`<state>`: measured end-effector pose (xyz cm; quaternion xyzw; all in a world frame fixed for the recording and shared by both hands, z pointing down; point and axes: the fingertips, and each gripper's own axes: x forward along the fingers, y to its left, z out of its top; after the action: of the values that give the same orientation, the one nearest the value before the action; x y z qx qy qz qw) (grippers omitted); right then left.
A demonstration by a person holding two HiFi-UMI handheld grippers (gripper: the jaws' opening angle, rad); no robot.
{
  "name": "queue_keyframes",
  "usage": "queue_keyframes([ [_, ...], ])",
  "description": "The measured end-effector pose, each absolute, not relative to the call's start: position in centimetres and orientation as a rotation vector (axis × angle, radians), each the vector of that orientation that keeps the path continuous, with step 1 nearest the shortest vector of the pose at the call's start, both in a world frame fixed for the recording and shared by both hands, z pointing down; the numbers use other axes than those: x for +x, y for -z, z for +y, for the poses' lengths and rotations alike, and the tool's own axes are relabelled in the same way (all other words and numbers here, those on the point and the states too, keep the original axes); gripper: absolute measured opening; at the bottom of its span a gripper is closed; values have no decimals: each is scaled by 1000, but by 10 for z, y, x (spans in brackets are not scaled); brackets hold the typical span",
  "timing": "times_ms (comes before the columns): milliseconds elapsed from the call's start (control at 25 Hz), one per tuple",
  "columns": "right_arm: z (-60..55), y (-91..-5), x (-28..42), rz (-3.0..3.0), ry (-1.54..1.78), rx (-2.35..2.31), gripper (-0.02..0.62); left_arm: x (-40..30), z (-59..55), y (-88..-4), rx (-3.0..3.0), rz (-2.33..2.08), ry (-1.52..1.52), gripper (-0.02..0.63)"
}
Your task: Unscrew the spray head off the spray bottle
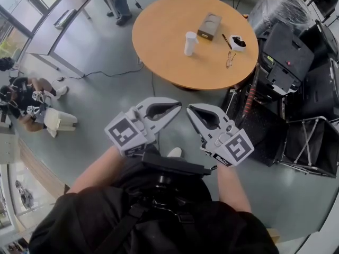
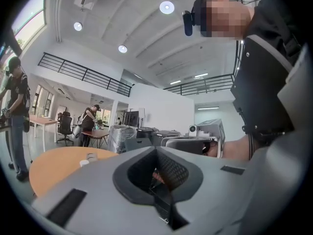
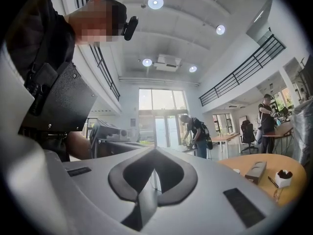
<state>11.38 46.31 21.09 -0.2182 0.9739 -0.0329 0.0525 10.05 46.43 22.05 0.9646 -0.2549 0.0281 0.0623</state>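
Note:
A white spray bottle [image 1: 190,43] stands upright near the middle of the round wooden table [image 1: 169,52], far ahead of me. Both grippers hang close to my body above the grey floor, well short of the table. My left gripper [image 1: 178,105] is shut and holds nothing. My right gripper [image 1: 189,109] is also shut and empty, its tip a short gap from the left one. In the left gripper view the shut jaws [image 2: 156,149] point at the right gripper [image 2: 195,143]. In the right gripper view the gripper [image 3: 155,150] has nothing in front of it.
On the table lie a brown box [image 1: 210,26], a small white cup [image 1: 237,42], glasses [image 1: 231,60] and a pen. Black cases and frames [image 1: 296,67] crowd the right side. A cable [image 1: 106,73] crosses the floor; a person [image 1: 21,97] crouches at left.

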Motion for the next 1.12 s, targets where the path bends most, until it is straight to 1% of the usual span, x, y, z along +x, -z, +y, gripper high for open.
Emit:
queue_keyframes([
  [200, 442, -215, 117, 2969, 109, -675, 28, 98, 446, -224, 2915, -806, -104, 9],
  [440, 415, -218, 105, 2978, 109, -701, 28, 86, 422, -229, 2931, -768, -117, 9],
  [640, 379, -226, 83, 3009, 94, -729, 28, 67, 382, -239, 2945, -741, -158, 9],
  [1120, 256, -228, 23, 2972, 101, -919, 28, 4, 257, -235, 3007, -609, -90, 9],
])
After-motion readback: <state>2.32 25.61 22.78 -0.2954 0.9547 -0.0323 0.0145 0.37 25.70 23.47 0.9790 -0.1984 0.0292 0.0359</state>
